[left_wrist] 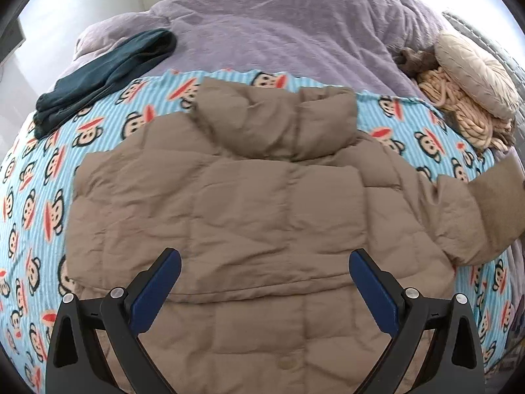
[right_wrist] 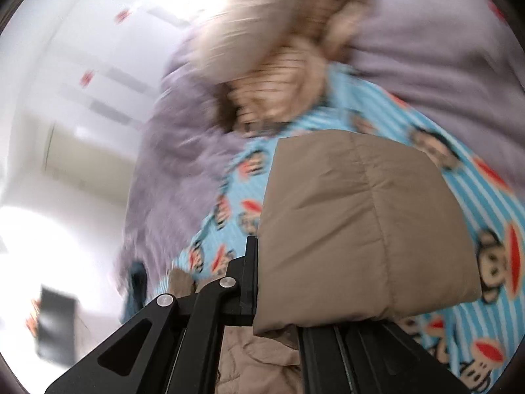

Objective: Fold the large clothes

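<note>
A bed covered by a plush lilac blanket [left_wrist: 269, 29] fills most of the left wrist view, its far edge meeting a pale wall and its left edge dropping to a bright floor. Over the blanket's near half lies a blue striped fleece throw printed with monkey faces [left_wrist: 42, 197], which shows as a broad band on the left of the coat and a narrower one on the right. On the throw, back side up, lies the tan quilted puffer coat [left_wrist: 249, 203], its collar pointing toward the far side and its hem running under the camera; one sleeve [left_wrist: 472, 216] stretches out to the right, lifted off the throw. At the throw's far left corner rests a folded dark teal garment [left_wrist: 108, 75], well apart from the coat. At the bed's right edge a round cream cushion [left_wrist: 475, 72] sits on a heap of beige chunky knit [left_wrist: 459, 111]. The left gripper [left_wrist: 264, 279] hovers above the coat's lower back with its blue-padded fingers [left_wrist: 157, 289] spread wide and holding nothing. The right wrist view, heavily blurred, alone shows the right gripper [right_wrist: 272, 282], its fingers [right_wrist: 249, 275] clenched on the sleeve's cuff end [right_wrist: 361, 226], which stands up in front of the lens above the monkey throw, with the cushion heap smeared beyond and white walls to the left.
</note>
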Available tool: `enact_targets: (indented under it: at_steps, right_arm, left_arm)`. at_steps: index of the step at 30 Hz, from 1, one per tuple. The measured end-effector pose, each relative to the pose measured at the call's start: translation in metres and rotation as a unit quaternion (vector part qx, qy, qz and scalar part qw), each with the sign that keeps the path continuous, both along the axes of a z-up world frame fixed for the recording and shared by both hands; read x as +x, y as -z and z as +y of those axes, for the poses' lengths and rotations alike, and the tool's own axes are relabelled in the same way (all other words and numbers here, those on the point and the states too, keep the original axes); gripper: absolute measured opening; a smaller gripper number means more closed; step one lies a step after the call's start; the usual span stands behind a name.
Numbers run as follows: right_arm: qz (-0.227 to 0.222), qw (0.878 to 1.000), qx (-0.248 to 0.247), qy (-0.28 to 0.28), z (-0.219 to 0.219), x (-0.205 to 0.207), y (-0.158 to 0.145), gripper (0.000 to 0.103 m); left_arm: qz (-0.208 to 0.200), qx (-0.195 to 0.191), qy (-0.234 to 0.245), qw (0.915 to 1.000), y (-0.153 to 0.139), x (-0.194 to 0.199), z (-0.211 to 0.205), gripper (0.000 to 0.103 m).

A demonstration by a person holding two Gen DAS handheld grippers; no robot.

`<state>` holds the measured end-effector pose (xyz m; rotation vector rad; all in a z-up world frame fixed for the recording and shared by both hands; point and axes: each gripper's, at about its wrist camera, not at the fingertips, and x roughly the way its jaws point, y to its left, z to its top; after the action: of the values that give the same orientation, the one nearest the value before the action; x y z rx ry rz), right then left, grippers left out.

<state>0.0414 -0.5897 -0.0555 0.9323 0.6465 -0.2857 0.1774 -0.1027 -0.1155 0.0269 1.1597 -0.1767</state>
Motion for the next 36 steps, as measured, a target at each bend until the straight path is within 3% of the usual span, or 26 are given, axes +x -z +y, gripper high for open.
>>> enact_targets:
  at_steps: [4, 7, 10, 15, 21, 22, 23, 24, 25, 26, 30, 33, 34, 36]
  right_arm:
    - [0.001, 0.988, -0.112, -0.107, 0.076, 0.053, -0.033, 0.004]
    - [-0.001, 0.959, -0.192, -0.208, 0.156, 0.085, -0.039, 0.004]
    - [0.007, 0.930, -0.226, -0.291, 0.229, 0.104, -0.024, 0.003]
    - [0.054, 0.902, -0.220, -0.368, 0.305, 0.126, 0.033, 0.003]
    - [0.135, 0.890, -0.204, -0.384, 0.333, 0.126, 0.095, 0.007]
    - [0.148, 0.889, -0.201, -0.383, 0.330, 0.125, 0.102, 0.012]
    - [0.156, 0.888, -0.198, -0.384, 0.331, 0.123, 0.107, 0.028]
    - [0.162, 0.889, -0.192, -0.383, 0.330, 0.122, 0.108, 0.041]
    - [0.161, 0.891, -0.185, -0.381, 0.327, 0.118, 0.105, 0.069]
    - [0.158, 0.895, -0.177, -0.379, 0.324, 0.114, 0.100, 0.082]
    - [0.133, 0.923, -0.126, -0.339, 0.297, 0.089, 0.075, 0.082]
    - [0.124, 0.958, -0.046, -0.254, 0.249, 0.074, 0.074, 0.082]
    - [0.124, 0.964, -0.023, -0.234, 0.237, 0.074, 0.078, 0.081]
    - [0.118, 0.976, 0.043, -0.178, 0.206, 0.075, 0.089, 0.068]
  left_arm:
    - [-0.001, -0.003, -0.021, 0.9998, 0.004, 0.002, 0.024, 0.102]
    - [-0.004, -0.004, -0.040, 0.9992, 0.007, 0.006, 0.045, 0.102]
    - [-0.007, -0.001, -0.059, 0.9982, 0.011, 0.011, 0.065, 0.102]
    - [-0.012, 0.001, -0.070, 0.9975, 0.017, 0.015, 0.088, 0.102]
    - [-0.006, -0.006, -0.069, 0.9976, 0.026, 0.019, 0.097, 0.102]
    - [-0.004, -0.009, -0.070, 0.9975, 0.027, 0.020, 0.097, 0.102]
    - [-0.003, -0.013, -0.070, 0.9974, 0.028, 0.021, 0.097, 0.102]
    - [-0.003, -0.016, -0.070, 0.9974, 0.028, 0.021, 0.097, 0.102]
    - [-0.003, -0.021, -0.070, 0.9973, 0.029, 0.022, 0.096, 0.102]
    - [-0.003, -0.023, -0.070, 0.9973, 0.029, 0.022, 0.096, 0.102]
    - [0.001, -0.037, -0.070, 0.9969, 0.032, 0.027, 0.095, 0.102]
    - [0.008, -0.054, -0.073, 0.9958, 0.035, 0.030, 0.097, 0.102]
    - [0.010, -0.063, -0.073, 0.9952, 0.036, 0.031, 0.098, 0.102]
    - [0.017, -0.098, -0.072, 0.9924, 0.036, 0.032, 0.102, 0.102]
